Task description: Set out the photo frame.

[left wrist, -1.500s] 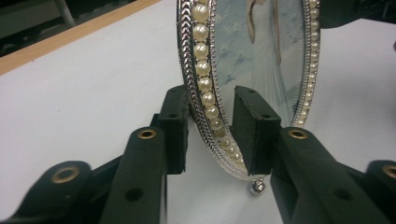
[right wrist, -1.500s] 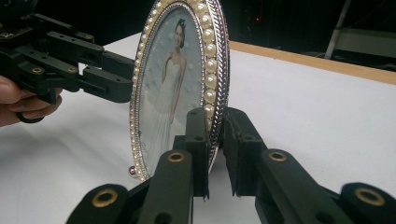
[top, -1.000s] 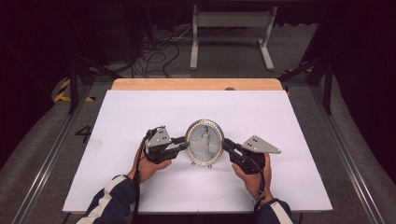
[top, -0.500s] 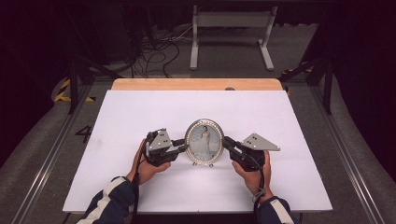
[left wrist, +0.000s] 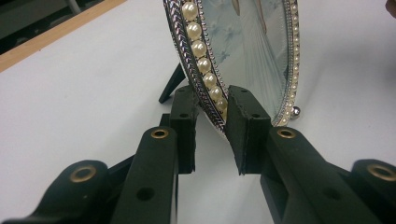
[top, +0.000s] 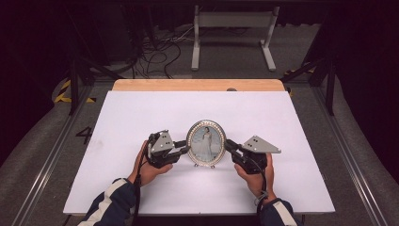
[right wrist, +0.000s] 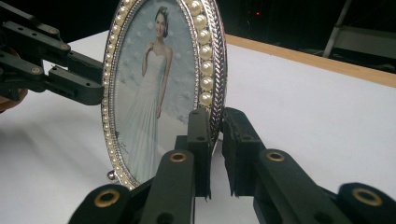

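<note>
Left gripper view, picture frame (left wrist: pixel 243 51) top cut off

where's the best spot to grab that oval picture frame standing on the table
Take the oval frame by its thin pearl-edged rim at mid-height, coming in level from each side, one jaw in front and one behind. It stands upright on a rear strut, so the side edges are free. Both the left gripper and right gripper do so.

The right black claw (right wrist: pixel 215 154) closes its two jaws on the edge of the oval silver picture frame with a pearl border (right wrist: pixel 161 88), which stands upright on the white bench (right wrist: pixel 303 116). The frame holds a photo of a person in a white gown. The left black claw (right wrist: pixel 95 86) touches the opposite edge.
</note>
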